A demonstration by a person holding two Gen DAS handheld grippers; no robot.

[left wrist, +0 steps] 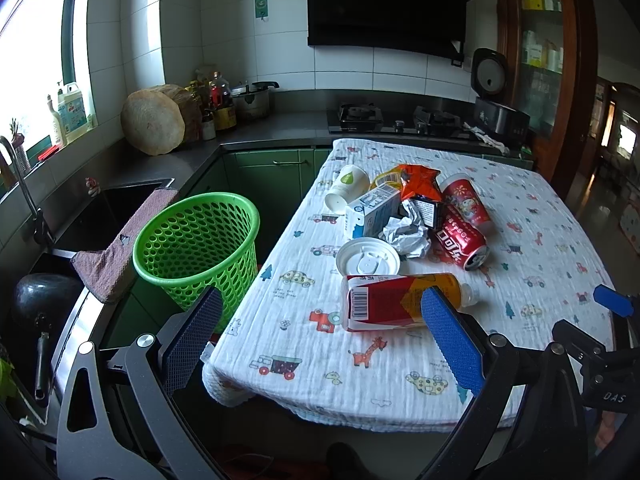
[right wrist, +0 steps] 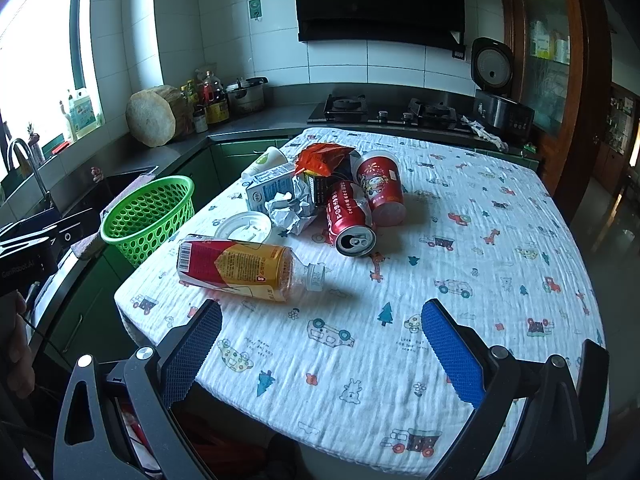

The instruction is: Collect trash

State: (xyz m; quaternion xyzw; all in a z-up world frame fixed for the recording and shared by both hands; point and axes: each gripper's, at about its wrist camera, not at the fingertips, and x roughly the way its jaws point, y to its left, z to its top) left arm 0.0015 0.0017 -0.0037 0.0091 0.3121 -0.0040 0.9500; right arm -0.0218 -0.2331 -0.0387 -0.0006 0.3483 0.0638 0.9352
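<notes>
plastic bottle (right wrist: 244, 266) lying ahead of wide-spread right hand-held gripper (right wrist: 320, 344), apart

I'm looking at a white-tiled wall (left wrist: 352, 68), bright window (left wrist: 36, 52) far left, dark countertop (left wrist: 280, 128), green cabinets (left wrist: 276, 176) underneath.

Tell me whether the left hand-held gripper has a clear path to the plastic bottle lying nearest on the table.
Probably yes. The left hand-held gripper is open, and the plastic bottle lies on its side just ahead with nothing between them; the white lid sits behind it.
</notes>
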